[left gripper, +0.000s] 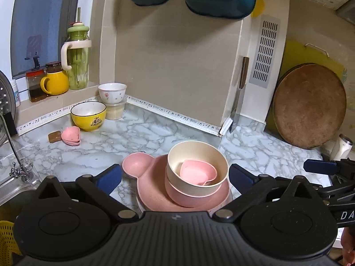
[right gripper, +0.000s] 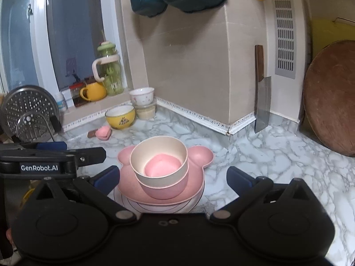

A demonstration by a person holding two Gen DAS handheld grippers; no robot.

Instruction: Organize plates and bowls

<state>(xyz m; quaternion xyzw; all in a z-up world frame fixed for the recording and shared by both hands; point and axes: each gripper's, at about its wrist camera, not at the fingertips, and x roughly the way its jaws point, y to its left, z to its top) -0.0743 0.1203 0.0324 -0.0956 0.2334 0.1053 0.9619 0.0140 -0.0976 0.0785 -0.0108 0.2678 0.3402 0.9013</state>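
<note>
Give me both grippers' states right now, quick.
Left gripper: open, holding nothing; the stacked cream plastic bowl sits between its fingers untouched.
Right gripper: open, holding nothing, facing the same stack.

My left gripper and right gripper are matte black plastic with silver pivot screws and dark blue finger pads; white "GenRobot.AI" lettering marks one side.
</note>
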